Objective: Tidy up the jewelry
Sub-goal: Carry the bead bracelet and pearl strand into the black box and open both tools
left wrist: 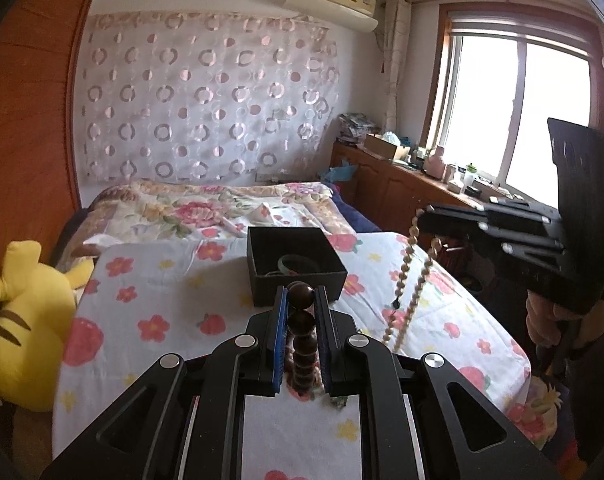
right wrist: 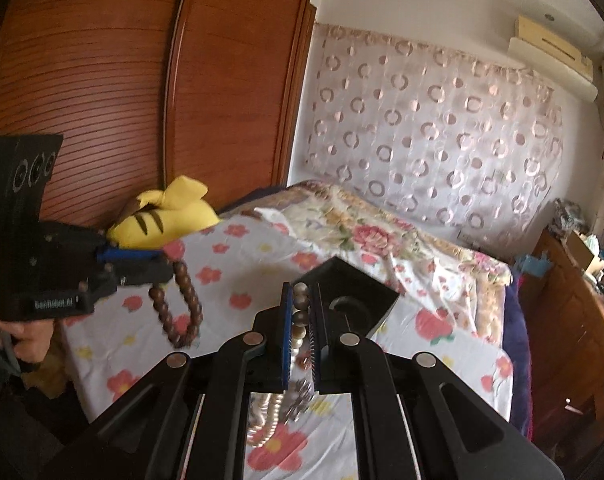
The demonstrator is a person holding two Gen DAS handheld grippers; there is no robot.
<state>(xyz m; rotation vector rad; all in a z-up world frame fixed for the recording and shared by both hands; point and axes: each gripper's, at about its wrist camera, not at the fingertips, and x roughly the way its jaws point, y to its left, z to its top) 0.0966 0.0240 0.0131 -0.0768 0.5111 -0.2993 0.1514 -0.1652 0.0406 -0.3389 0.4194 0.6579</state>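
My left gripper (left wrist: 300, 294) is shut on a dark brown wooden bead bracelet (left wrist: 303, 336), held above the floral sheet just in front of the black open box (left wrist: 294, 264). A pale green bangle (left wrist: 298, 265) lies inside the box. In the right wrist view the same left gripper (right wrist: 164, 268) holds the brown bracelet (right wrist: 182, 304), which hangs in a loop. My right gripper (right wrist: 300, 292) is shut on a pale pearl bead necklace (right wrist: 300, 322), near the box (right wrist: 349, 292). In the left wrist view the right gripper (left wrist: 421, 220) dangles the necklace (left wrist: 411, 280) to the right of the box.
The box sits on a bed with a strawberry and flower sheet (left wrist: 162, 300). A yellow plush toy (left wrist: 26, 320) lies at the bed's left edge beside a wooden wardrobe (right wrist: 102, 80). A wooden cabinet (left wrist: 401, 184) with clutter stands under the window at right.
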